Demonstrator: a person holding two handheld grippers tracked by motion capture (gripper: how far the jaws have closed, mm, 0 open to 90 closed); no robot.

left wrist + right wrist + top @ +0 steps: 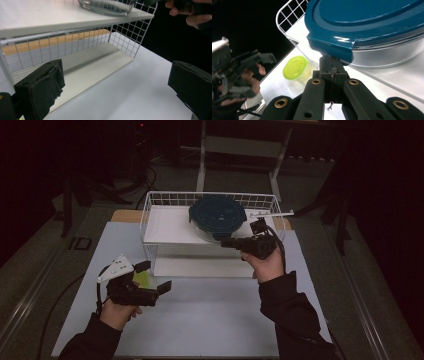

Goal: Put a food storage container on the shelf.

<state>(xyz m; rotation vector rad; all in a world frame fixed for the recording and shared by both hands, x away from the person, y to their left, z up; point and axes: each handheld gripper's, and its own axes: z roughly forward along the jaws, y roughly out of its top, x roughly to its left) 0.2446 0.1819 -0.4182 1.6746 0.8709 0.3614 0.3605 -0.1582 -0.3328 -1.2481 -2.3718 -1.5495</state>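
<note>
Left gripper (152, 276) wide apart, yellow-lidded cup (141, 280) between jaws, untouched. Right gripper (331, 65) pressed together just beneath teal lid (372, 22) edge.

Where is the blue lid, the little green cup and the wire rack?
Blue lid (217, 214), high view, middle of its top.
Green cup (295, 67), right gripper view, its lid.
Wire rack (125, 37), left gripper view, its end mesh.

Room: was dark all around.
Table (200, 320): was lit softly from above.
Lid (367, 22): had a small white shine.
Jaws up close: looked a bit blurry.
</note>
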